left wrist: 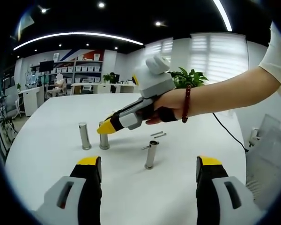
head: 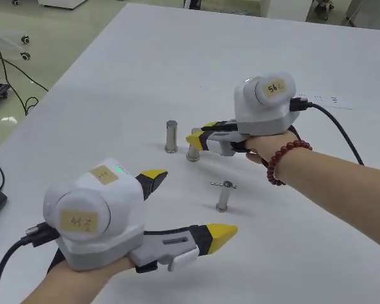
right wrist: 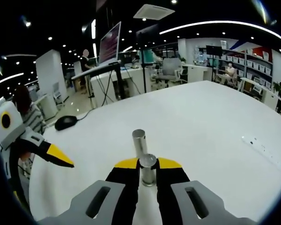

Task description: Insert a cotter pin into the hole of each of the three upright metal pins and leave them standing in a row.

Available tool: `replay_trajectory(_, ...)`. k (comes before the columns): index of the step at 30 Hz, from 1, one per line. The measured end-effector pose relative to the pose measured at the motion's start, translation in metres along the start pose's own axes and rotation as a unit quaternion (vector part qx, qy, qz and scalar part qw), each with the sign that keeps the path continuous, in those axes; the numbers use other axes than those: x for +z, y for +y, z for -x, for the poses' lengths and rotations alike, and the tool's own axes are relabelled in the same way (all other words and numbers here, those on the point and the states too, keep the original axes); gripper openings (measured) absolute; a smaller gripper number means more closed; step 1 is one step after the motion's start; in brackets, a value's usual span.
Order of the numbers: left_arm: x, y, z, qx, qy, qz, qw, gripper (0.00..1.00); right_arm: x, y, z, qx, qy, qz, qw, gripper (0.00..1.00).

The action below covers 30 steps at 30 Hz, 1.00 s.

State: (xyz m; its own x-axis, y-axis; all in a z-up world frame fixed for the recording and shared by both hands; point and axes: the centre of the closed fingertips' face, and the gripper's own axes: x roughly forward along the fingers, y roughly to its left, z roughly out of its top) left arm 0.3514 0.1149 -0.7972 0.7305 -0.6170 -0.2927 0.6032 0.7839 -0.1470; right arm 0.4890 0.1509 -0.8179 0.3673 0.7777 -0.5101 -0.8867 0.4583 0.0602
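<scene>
White table (head: 177, 63) — right gripper (head: 199, 134) jaws grip an upright pin (head: 193, 154)

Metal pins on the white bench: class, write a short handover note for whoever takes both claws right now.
Left claw: open, empty, low over the bench.
Right claw: shut on the middle pin.
Near pin stands with a cotter pin through it: done.
Middle pin and far pin show none: left to do.
Spare cotter pins lie on the bench past the near pin.
</scene>
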Motion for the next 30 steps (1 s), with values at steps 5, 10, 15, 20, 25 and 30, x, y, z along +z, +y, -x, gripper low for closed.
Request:
replay_trajectory(5,0.003,0.0,0.001,0.006,-0.002,-0.007,1.0,0.81,-0.005,-0.005,0.008,-0.004,0.005,-0.001,1.0,0.13)
replay_trajectory(10,0.005,-0.003,0.001,0.003,-0.002,-0.009,1.0,0.82,-0.011,-0.007,0.026,-0.009,0.007,0.0,0.9999,0.13)
replay_trajectory(15,0.008,-0.004,-0.001,-0.003,-0.004,-0.003,1.0,0.82,-0.018,-0.013,0.04,-0.012,0.012,0.01,0.9998,0.13)
replay_trajectory(20,0.011,-0.005,-0.001,-0.004,-0.007,0.008,0.9999,0.83,-0.027,-0.012,0.059,-0.014,0.013,0.014,0.9997,0.13)
replay_trajectory(25,0.014,-0.012,0.0,-0.011,-0.01,0.0,0.9999,0.85,-0.037,-0.013,0.076,-0.021,0.013,0.011,0.9996,0.13)
replay_trajectory(30,0.015,-0.017,0.0,-0.015,-0.009,-0.005,0.9998,0.86,-0.043,-0.007,0.092,-0.022,0.014,0.016,0.9995,0.13)
